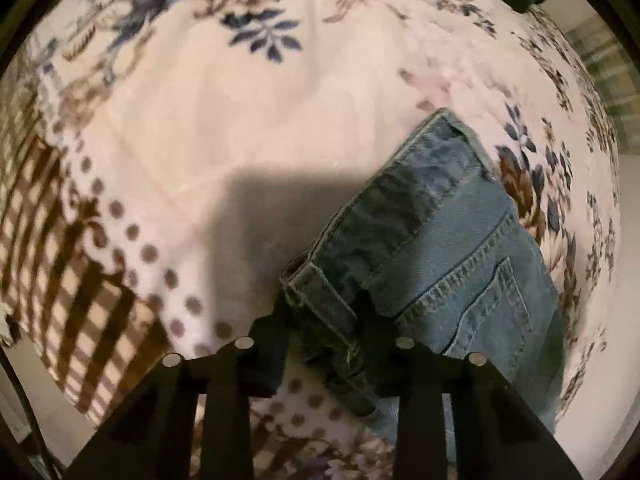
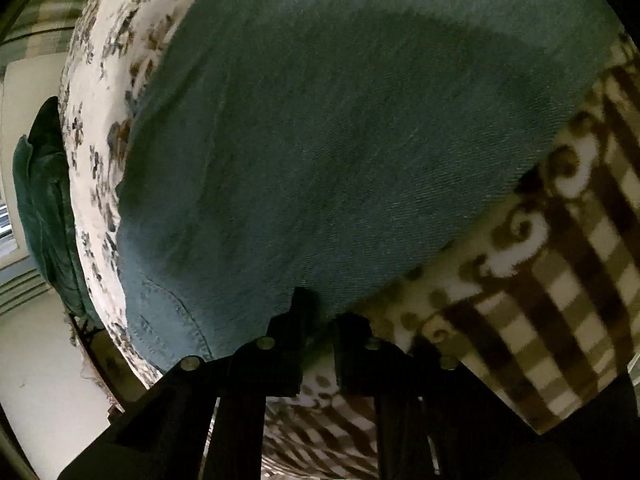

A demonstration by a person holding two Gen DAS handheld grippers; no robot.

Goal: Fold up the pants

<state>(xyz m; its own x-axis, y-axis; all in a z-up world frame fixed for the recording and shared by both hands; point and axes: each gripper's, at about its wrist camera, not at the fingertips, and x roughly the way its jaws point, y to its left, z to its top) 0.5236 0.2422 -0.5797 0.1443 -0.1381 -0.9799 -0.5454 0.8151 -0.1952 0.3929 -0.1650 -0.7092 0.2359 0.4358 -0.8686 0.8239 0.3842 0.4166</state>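
jeans (image 1: 460, 248) lie flat on floral bed blanket (image 1: 248, 112) | left tool (image 1: 320, 316) clenched on waistband corner | right tool (image 2: 320, 316) clenched on denim edge | risk: thick waistband slips out, or blanket gets pinched and lifts too

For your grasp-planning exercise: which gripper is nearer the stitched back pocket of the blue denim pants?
Left. The left gripper clamps the waistband beside the back pocket; the right gripper pinches plain denim.
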